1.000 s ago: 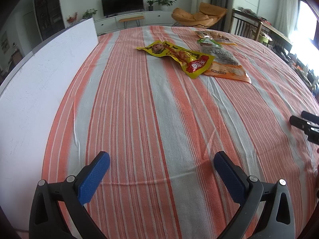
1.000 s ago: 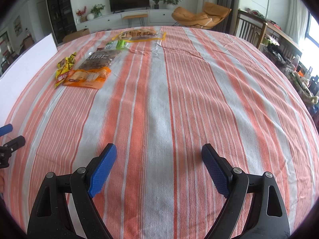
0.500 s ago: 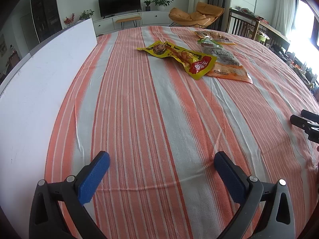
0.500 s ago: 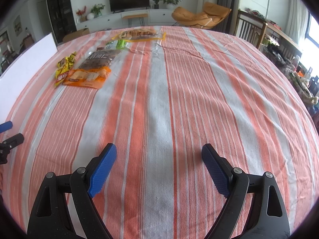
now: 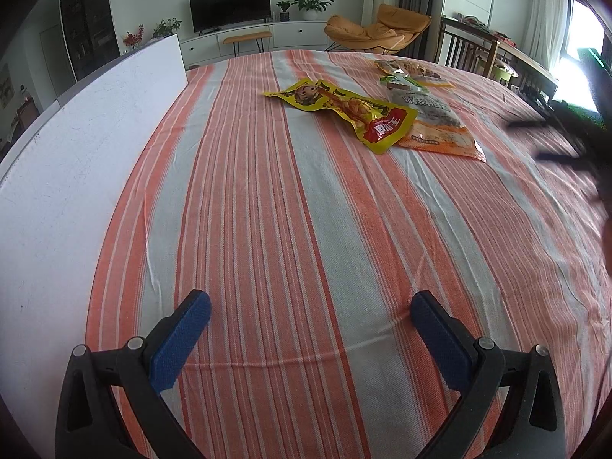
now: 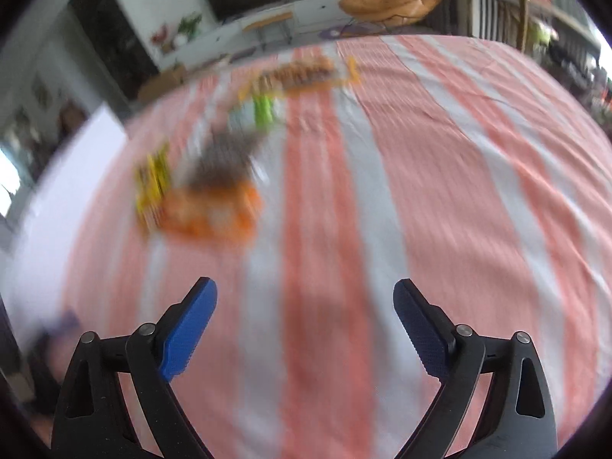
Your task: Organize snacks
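Left gripper point(image 5: 311, 317): I am holding it wide open, nothing between the pads, over the striped cloth point(image 5: 267, 210).
Right gripper point(image 6: 305, 306): I have just been spreading its jaws; wide, empty.
Snack packets: lying flat, overlapping, well ahead; yellow packet point(image 5: 344, 109) nearest, orange packet point(image 5: 440, 134) beside it.
Handling: judging them light, soft, slippery film.
Hold: I am choosing a sealed edge.

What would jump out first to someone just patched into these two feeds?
The bold orange-and-grey striped tablecloth fills both views. Far across it lies a cluster of snack packs, the yellow pack nearest the white board along the left edge, overlapping an orange pack. Both claws, left and right, are open and empty; the right's view is motion-blurred.
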`<action>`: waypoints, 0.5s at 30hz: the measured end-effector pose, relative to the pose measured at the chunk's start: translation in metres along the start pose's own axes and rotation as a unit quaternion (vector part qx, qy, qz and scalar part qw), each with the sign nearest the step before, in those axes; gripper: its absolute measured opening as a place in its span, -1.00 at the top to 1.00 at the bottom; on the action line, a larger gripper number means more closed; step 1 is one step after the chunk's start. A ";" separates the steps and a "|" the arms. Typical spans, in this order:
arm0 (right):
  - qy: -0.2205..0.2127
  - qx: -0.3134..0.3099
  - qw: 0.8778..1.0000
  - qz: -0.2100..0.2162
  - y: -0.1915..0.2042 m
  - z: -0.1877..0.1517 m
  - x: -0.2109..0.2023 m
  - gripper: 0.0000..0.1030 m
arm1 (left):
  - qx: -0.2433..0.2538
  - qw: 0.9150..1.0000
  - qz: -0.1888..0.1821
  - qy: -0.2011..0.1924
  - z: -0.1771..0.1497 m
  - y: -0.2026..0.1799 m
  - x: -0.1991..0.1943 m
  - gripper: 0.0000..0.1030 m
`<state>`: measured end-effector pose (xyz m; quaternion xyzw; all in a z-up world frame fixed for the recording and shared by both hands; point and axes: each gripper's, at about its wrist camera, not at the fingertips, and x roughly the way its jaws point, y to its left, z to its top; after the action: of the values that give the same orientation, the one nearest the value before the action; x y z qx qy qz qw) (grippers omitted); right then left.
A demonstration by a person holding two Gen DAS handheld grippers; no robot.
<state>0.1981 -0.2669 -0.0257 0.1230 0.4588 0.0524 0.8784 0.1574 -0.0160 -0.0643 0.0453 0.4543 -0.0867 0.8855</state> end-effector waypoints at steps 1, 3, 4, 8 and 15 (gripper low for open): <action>-0.004 0.011 1.000 0.006 0.011 0.019 0.010 -0.85 | 0.000 1.000 0.000 0.000 0.000 0.000 0.000 -1.00; -0.004 0.024 1.000 -0.002 0.028 0.046 0.031 -0.85 | 0.000 1.000 0.000 0.000 0.000 0.000 0.000 -1.00; 0.002 0.030 1.000 -0.005 0.035 0.056 0.042 -0.85 | 0.000 1.000 0.000 0.000 0.000 0.000 0.000 -1.00; 0.041 0.068 0.997 -0.014 0.059 0.081 0.093 -0.89 | 0.000 1.000 0.000 0.000 0.000 0.000 0.000 -1.00; 0.012 -0.095 0.990 -0.106 0.108 0.058 0.111 -0.94 | -0.002 1.000 0.000 0.000 0.000 0.000 0.000 -1.00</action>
<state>0.3116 -0.1499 -0.0533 -0.0111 0.4731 0.0041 0.8810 0.1575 -0.0157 -0.0647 0.0438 0.4542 -0.0856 0.8857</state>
